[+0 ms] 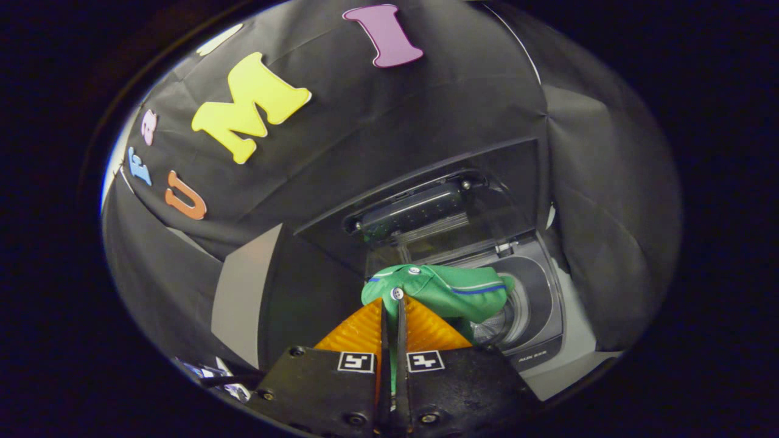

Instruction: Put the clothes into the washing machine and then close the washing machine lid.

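My gripper (394, 310) is shut on a green garment (447, 291) with blue trim and small white buttons. The cloth bunches up just ahead of the fingertips and hangs in the air. Beyond it stands a top-loading washing machine (535, 340), seen tilted. Its lid (426, 207) is raised and stands upright behind the opening. The shiny metal drum (496, 325) shows past the garment's right side, and the garment hides much of the opening.
Black cloth walls close in behind and to the right of the machine. A pale panel (240, 304) stands to the machine's left. Some crumpled printed material (213, 372) lies low beside the left finger.
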A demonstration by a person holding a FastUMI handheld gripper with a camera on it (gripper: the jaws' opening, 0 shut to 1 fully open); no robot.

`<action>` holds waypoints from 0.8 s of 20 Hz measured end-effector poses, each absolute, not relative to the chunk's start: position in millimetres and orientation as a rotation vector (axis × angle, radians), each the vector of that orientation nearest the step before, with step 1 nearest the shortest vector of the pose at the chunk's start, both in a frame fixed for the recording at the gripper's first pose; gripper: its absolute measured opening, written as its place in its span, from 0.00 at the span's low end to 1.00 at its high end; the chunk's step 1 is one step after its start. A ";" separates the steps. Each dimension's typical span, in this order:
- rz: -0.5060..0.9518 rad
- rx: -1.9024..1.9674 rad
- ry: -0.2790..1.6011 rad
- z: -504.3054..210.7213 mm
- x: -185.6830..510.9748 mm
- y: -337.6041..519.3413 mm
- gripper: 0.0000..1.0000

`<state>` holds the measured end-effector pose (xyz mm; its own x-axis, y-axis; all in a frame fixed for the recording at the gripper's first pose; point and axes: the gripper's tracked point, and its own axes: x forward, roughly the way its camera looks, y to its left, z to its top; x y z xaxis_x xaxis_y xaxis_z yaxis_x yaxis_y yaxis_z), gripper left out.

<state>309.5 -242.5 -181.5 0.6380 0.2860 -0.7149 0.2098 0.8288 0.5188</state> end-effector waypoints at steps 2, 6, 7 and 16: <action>0.020 0.590 0.892 -189.5 312.3 -245.2 0.07; -0.043 0.556 0.924 -219.1 319.6 -253.3 0.07; -0.048 0.564 0.937 -225.8 320.7 -251.9 0.07; -0.068 0.488 0.965 -269.1 333.7 -247.1 0.07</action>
